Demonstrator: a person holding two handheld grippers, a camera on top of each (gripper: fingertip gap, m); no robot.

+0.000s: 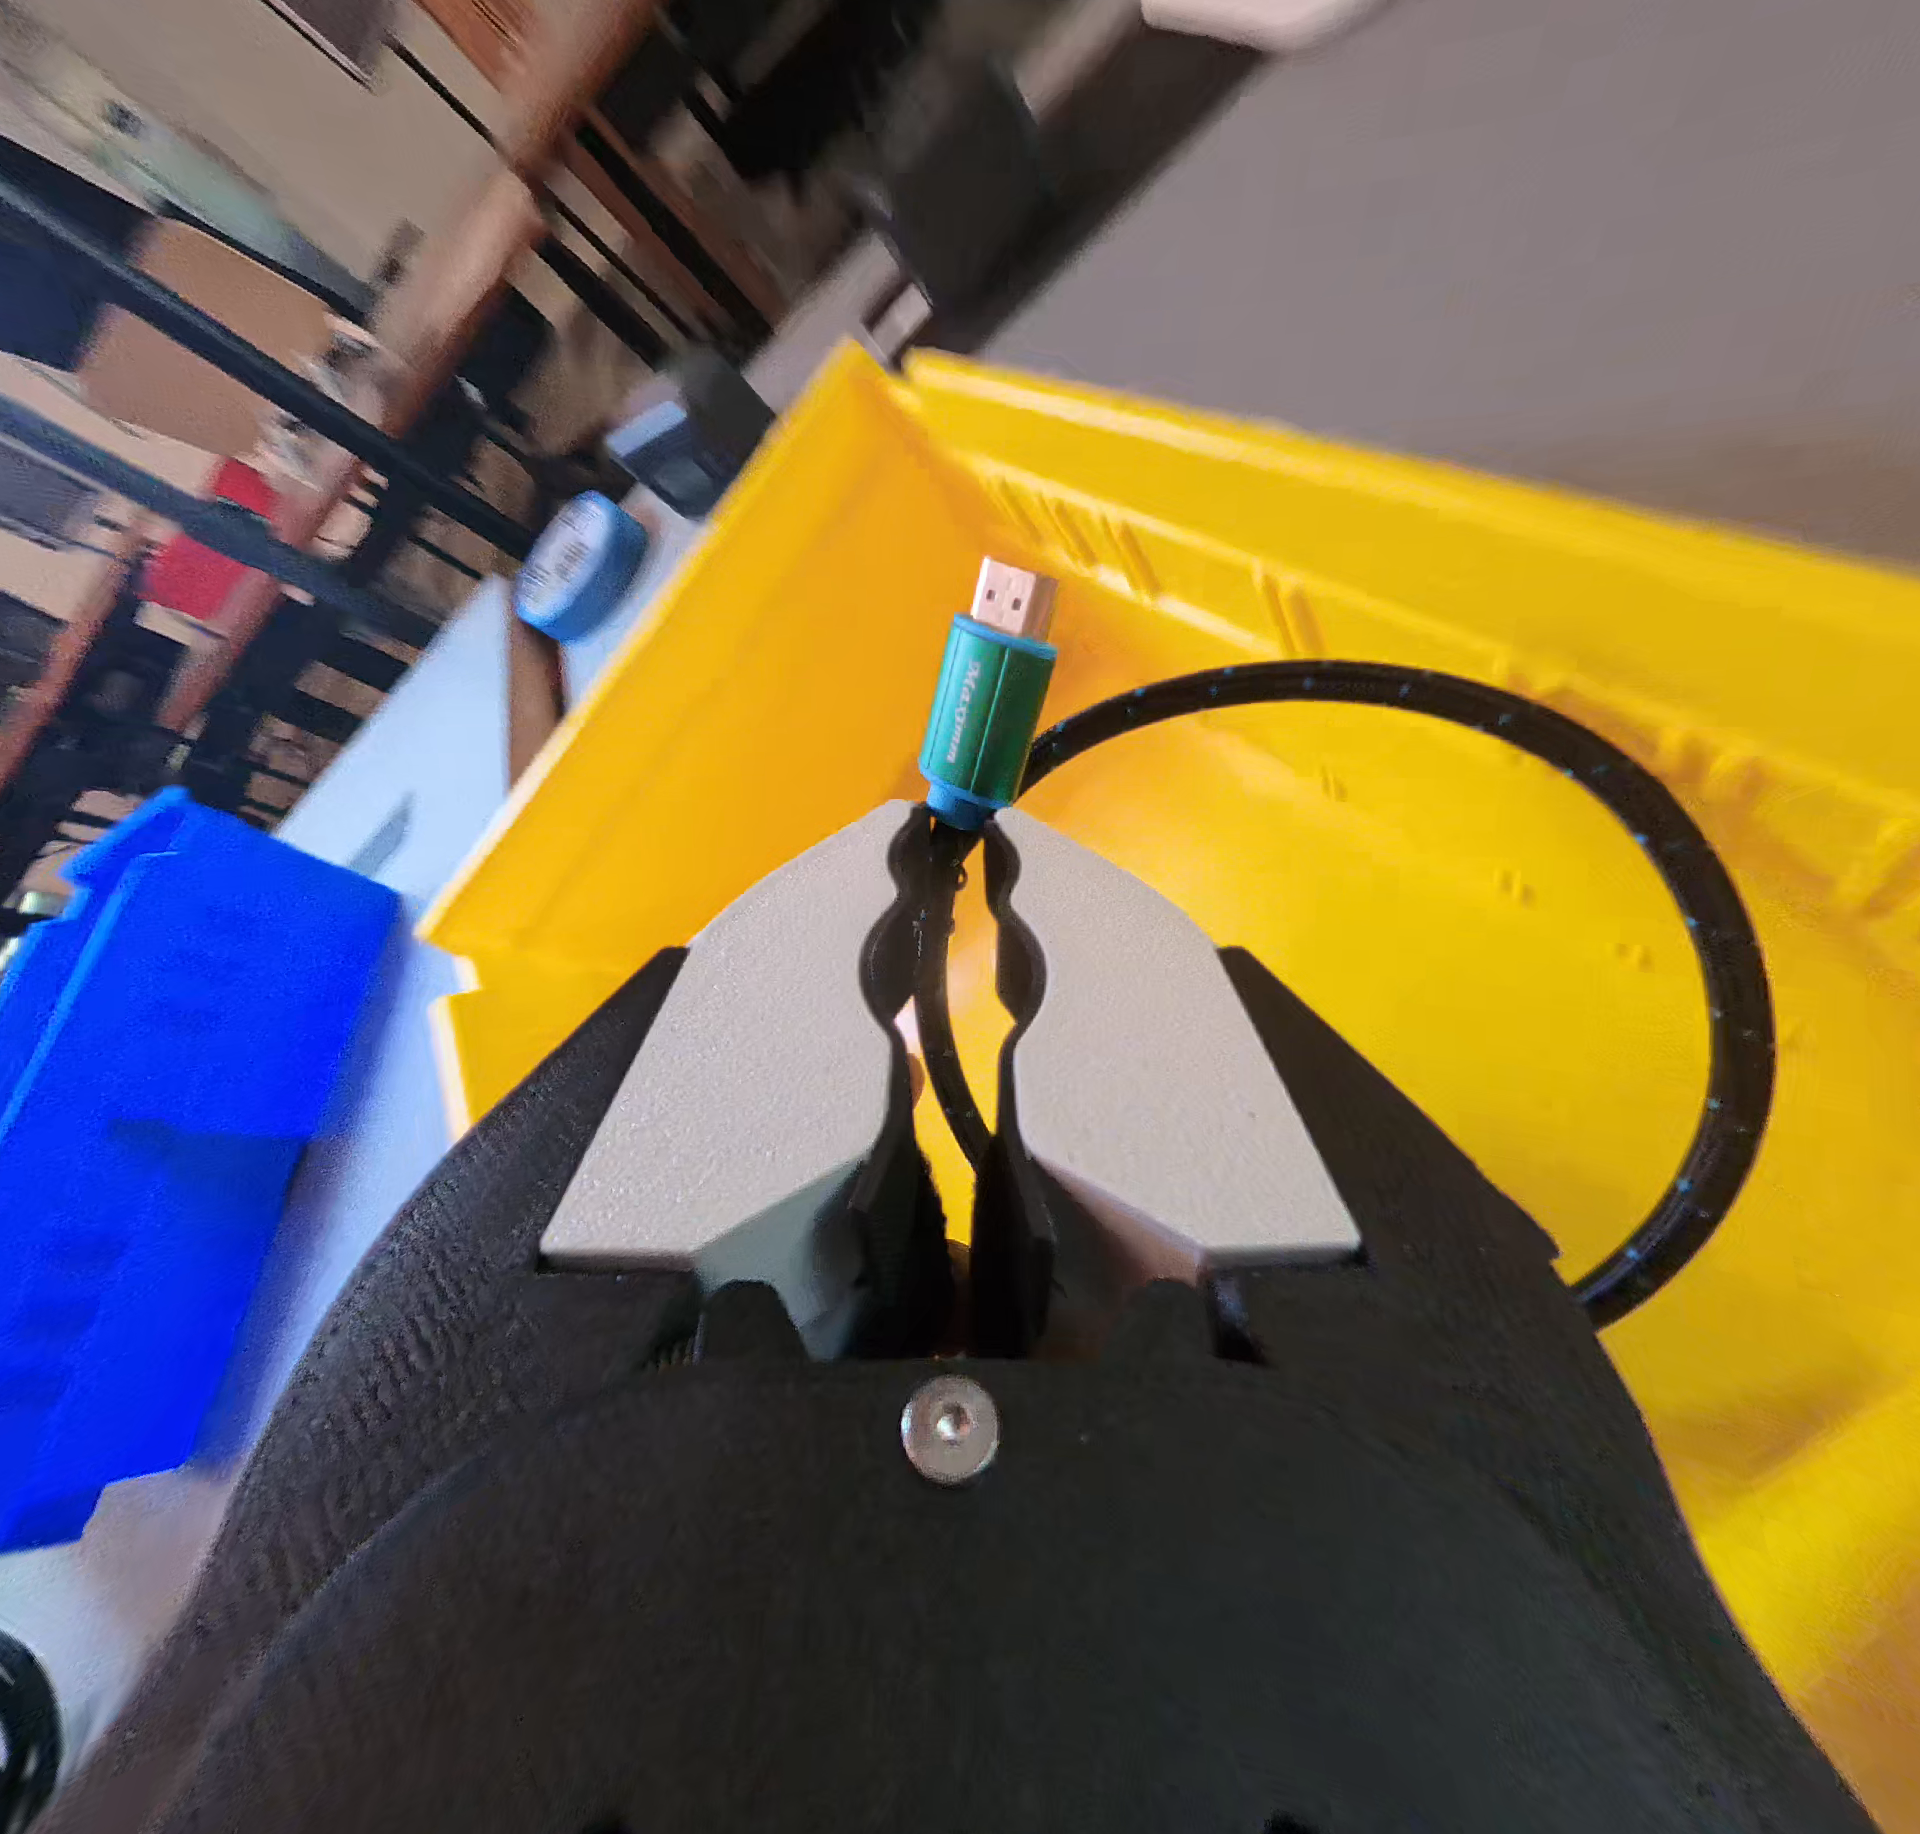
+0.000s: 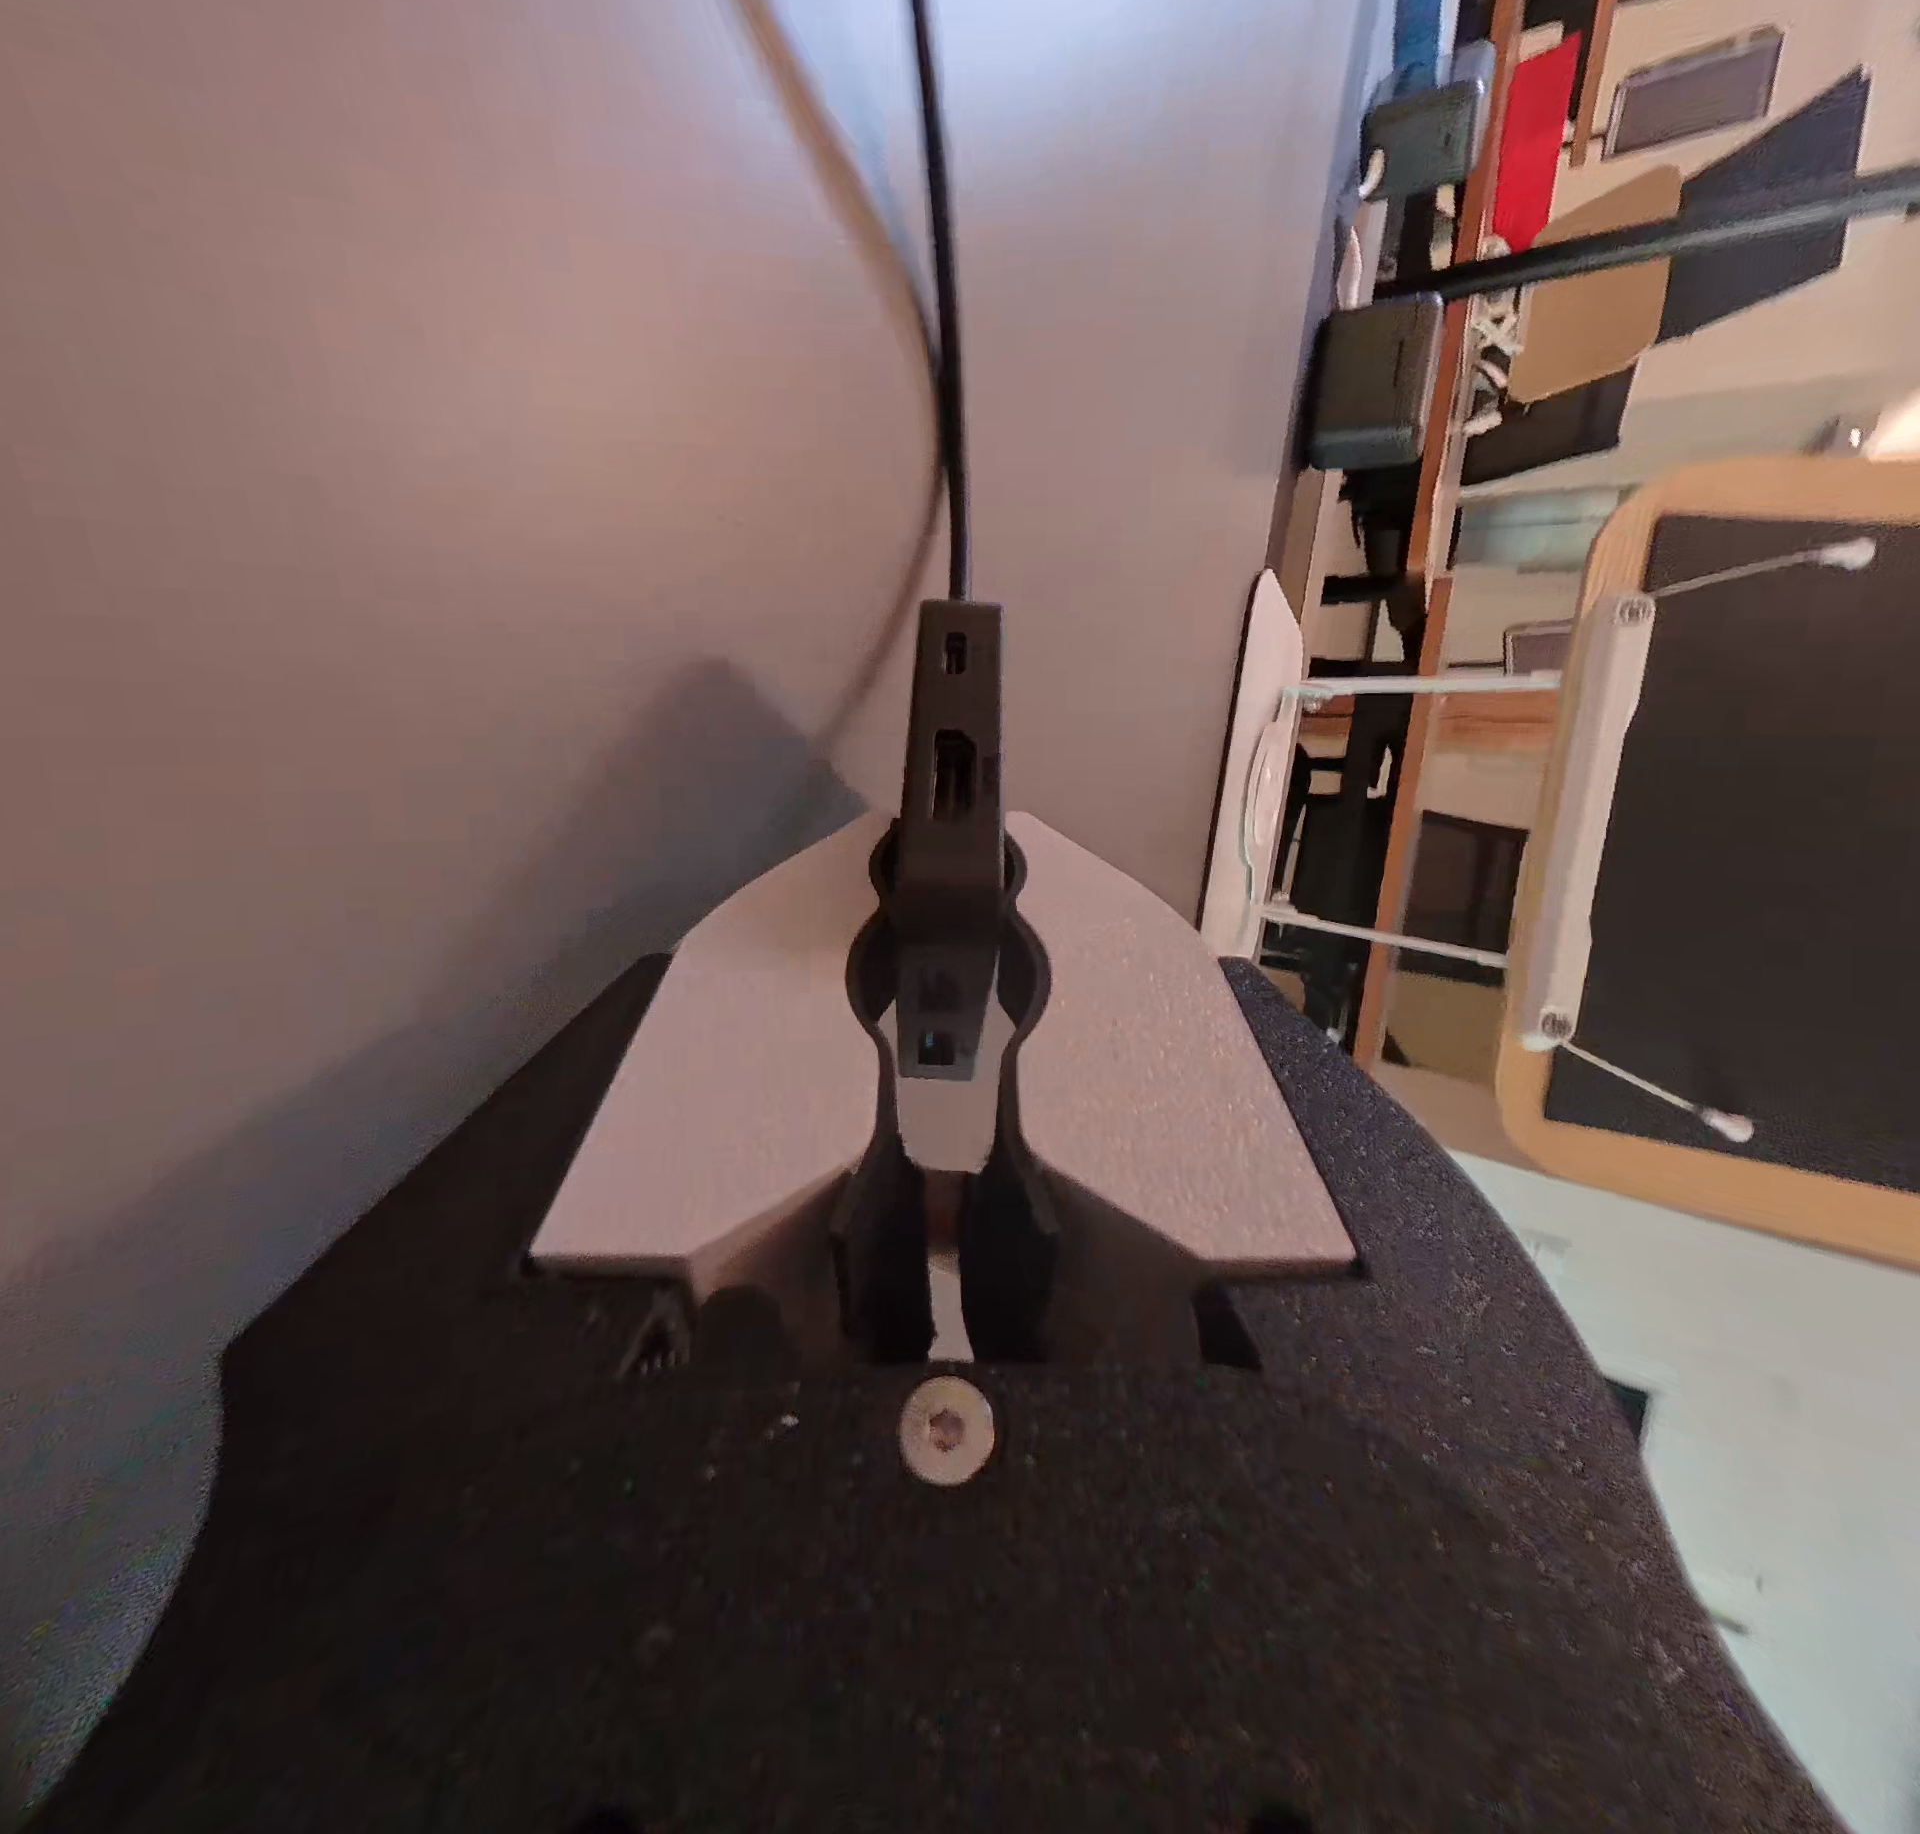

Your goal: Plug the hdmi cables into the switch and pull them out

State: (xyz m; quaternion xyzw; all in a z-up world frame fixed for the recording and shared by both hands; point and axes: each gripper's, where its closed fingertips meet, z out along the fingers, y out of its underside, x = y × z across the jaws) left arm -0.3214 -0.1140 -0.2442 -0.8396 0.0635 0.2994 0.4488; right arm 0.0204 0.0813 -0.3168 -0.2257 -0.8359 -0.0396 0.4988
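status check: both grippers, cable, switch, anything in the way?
Left gripper shut on HDMI cable, green plug free. Right gripper shut on switch, port empty. Not mated; no obstruction seen.

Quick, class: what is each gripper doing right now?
Left gripper: shut on the cable, just behind its green plug.
Right gripper: shut on the black switch.

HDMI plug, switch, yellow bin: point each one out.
HDMI plug [image 1: 987, 714], left wrist view, on its green shell.
Switch [image 2: 954, 745], right wrist view, on its edge beside a port.
Yellow bin [image 1: 1403, 558], left wrist view, on its inner wall.
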